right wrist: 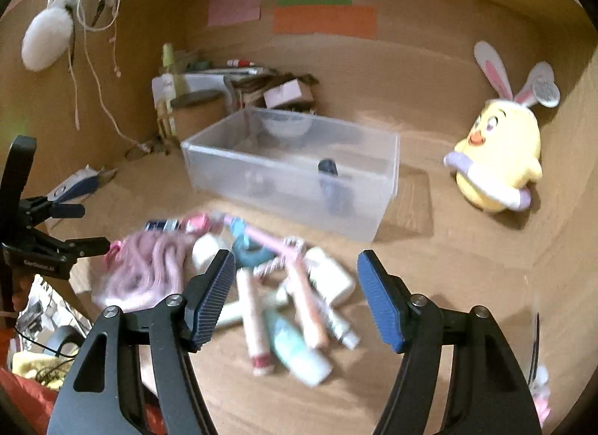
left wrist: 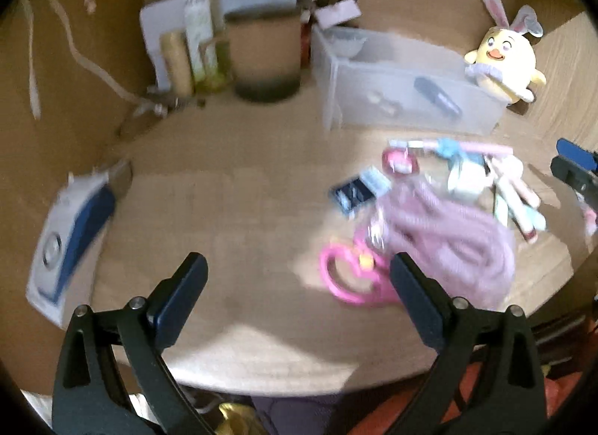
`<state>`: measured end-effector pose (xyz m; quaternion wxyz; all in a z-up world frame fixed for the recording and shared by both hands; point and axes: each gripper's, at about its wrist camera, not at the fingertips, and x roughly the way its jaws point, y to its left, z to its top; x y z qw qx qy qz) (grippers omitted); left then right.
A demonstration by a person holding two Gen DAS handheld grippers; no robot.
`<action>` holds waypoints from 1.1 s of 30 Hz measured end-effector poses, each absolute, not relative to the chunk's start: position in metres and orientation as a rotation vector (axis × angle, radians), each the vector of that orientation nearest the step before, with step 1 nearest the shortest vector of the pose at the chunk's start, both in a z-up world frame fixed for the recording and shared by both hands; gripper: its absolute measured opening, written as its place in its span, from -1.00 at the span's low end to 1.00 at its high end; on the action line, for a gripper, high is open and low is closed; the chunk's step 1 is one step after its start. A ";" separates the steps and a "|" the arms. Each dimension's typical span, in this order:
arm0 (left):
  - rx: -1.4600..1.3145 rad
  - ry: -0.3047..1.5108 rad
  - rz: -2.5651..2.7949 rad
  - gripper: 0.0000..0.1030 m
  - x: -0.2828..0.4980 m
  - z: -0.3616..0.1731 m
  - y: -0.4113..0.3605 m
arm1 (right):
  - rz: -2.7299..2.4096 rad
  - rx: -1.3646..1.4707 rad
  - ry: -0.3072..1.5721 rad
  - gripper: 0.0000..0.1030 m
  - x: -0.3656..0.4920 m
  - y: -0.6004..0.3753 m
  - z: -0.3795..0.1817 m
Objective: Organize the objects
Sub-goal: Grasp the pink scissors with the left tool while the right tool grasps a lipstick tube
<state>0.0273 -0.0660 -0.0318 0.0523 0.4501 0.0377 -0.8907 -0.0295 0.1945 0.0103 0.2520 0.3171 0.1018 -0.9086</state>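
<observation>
A pile of small items lies on the wooden desk: a pink knitted cloth [left wrist: 448,237] [right wrist: 142,270], pink scissors [left wrist: 347,278], several tubes and bottles [right wrist: 295,315] [left wrist: 504,188]. A clear plastic bin [right wrist: 295,173] [left wrist: 403,87] stands behind the pile, with a dark object [right wrist: 329,169] inside. My left gripper [left wrist: 299,278] is open and empty, left of the pile above the desk; it also shows in the right wrist view [right wrist: 78,225]. My right gripper [right wrist: 295,278] is open and empty, hovering over the tubes; its tip shows in the left wrist view [left wrist: 575,169].
A yellow plush chick with bunny ears [right wrist: 497,158] [left wrist: 504,57] sits at the right. A brown cylindrical container [left wrist: 265,57], bottles [left wrist: 198,31] and boxes stand at the back left. A white and blue box [left wrist: 71,233] lies at the left. The desk's front edge [left wrist: 280,386] is close.
</observation>
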 end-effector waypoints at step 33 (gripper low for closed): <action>1.321 0.045 -2.793 0.09 0.022 -0.052 -0.045 | -2.424 0.988 0.307 -0.45 -0.022 0.179 -0.043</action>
